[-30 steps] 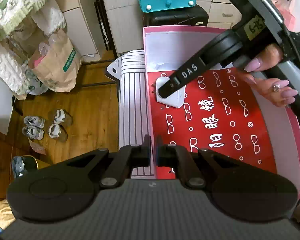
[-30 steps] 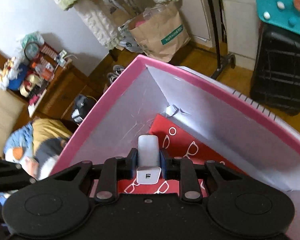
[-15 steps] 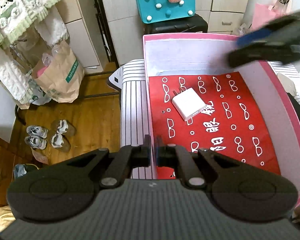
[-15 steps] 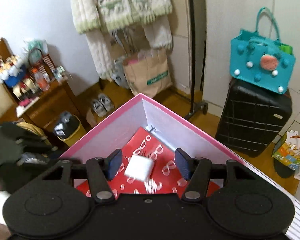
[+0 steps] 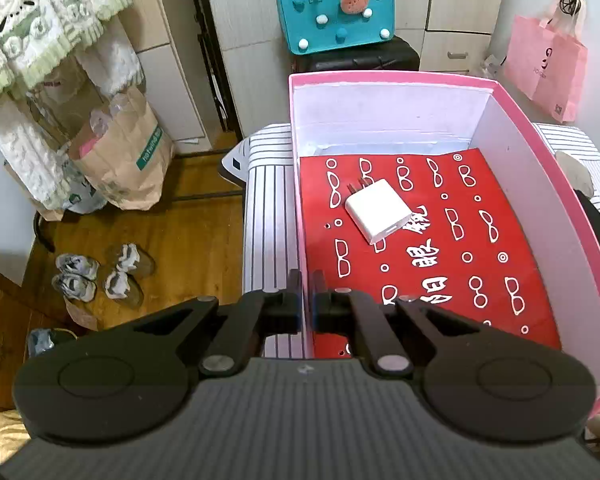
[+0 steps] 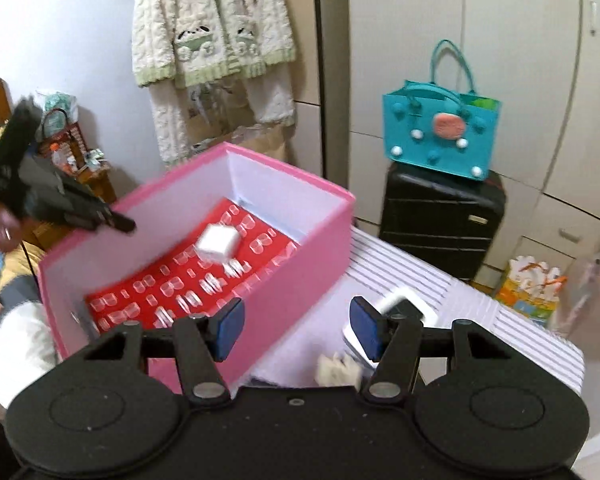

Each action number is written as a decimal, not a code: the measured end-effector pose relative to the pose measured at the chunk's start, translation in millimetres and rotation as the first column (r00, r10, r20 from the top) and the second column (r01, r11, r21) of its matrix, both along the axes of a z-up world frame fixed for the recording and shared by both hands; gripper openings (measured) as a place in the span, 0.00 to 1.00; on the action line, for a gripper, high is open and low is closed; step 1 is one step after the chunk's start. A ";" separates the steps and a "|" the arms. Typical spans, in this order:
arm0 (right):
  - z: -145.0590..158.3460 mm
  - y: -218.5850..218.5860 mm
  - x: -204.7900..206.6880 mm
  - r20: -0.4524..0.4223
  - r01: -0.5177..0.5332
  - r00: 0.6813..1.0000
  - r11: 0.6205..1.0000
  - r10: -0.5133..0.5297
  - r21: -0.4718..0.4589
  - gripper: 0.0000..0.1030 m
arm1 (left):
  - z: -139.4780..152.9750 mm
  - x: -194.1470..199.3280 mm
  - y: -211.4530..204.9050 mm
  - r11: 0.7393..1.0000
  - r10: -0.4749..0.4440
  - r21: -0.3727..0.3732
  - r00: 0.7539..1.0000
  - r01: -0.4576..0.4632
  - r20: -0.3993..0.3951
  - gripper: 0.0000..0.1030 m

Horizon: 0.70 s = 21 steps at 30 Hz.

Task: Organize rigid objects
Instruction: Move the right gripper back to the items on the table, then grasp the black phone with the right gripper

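Observation:
A white charger lies flat on the red sheet that lines the floor of the pink box, its prongs toward the far wall. My left gripper is shut on the box's near left wall, one finger on each side. From the right wrist view the charger sits mid-box, and the left gripper bites the far rim. My right gripper stands open and empty, outside the box above the striped tabletop.
A white item and a small cream piece lie on the striped top near my right fingers. A black suitcase carrying a teal bag stands behind the table. Shoes and a paper bag are on the floor to the left.
My right gripper opened and let the charger go onto the red sheet, then pulled up and out of the box to its right. The left gripper kept its hold.

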State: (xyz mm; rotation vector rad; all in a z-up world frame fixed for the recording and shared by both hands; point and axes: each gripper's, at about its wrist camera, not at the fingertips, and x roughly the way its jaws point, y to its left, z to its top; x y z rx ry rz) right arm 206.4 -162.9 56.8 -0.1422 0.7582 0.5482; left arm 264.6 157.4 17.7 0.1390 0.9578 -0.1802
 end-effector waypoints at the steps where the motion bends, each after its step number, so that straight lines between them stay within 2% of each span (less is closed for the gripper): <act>1: -4.9 -6.3 -5.6 0.020 -0.002 1.000 1.000 0.002 0.003 0.62 | 0.5 -1.7 -0.6 1.000 -0.002 0.003 1.000 0.002 0.008 0.03; 6: -26.4 -20.9 -21.8 0.028 0.000 1.000 1.000 0.000 -0.018 0.62 | 0.7 -8.6 -2.4 1.000 -0.007 0.019 0.999 0.007 0.034 0.03; 9: -39.2 -19.2 -23.3 0.018 0.006 1.000 0.998 -0.004 -0.066 0.63 | 0.3 -9.2 -2.9 1.000 -0.007 0.025 0.999 0.007 0.034 0.03; 11: -47.1 -17.2 -22.7 0.029 0.028 0.999 0.993 -0.025 -0.114 0.71 | 0.5 -8.5 -4.0 1.000 -0.007 0.028 1.000 0.006 0.030 0.03; 12: -51.7 -16.7 -21.4 0.031 0.046 0.999 0.989 -0.043 -0.141 0.72 | 0.9 -7.9 -3.9 1.000 -0.005 0.027 1.000 0.004 0.026 0.03; 15: -67.4 -18.9 -11.9 0.007 0.112 0.994 0.969 -0.113 -0.219 0.71 | 1.8 -6.3 -4.4 0.999 -0.008 0.033 1.000 0.008 0.010 0.03; 18: -80.9 -26.8 -3.3 -0.038 0.141 0.987 0.961 -0.154 -0.238 0.67 | 3.2 -2.4 -4.1 0.999 -0.011 0.031 1.000 0.012 -0.026 0.04; 20: -86.7 -27.8 0.1 -0.059 0.132 0.987 0.961 -0.150 -0.244 0.62 | 4.1 2.6 -1.5 1.000 -0.002 0.012 0.998 0.003 -0.067 0.05; 21: -89.2 -27.2 1.2 -0.068 0.122 0.987 0.962 -0.143 -0.244 0.62 | 4.1 2.7 0.0 1.000 0.001 0.007 0.997 0.000 -0.076 0.05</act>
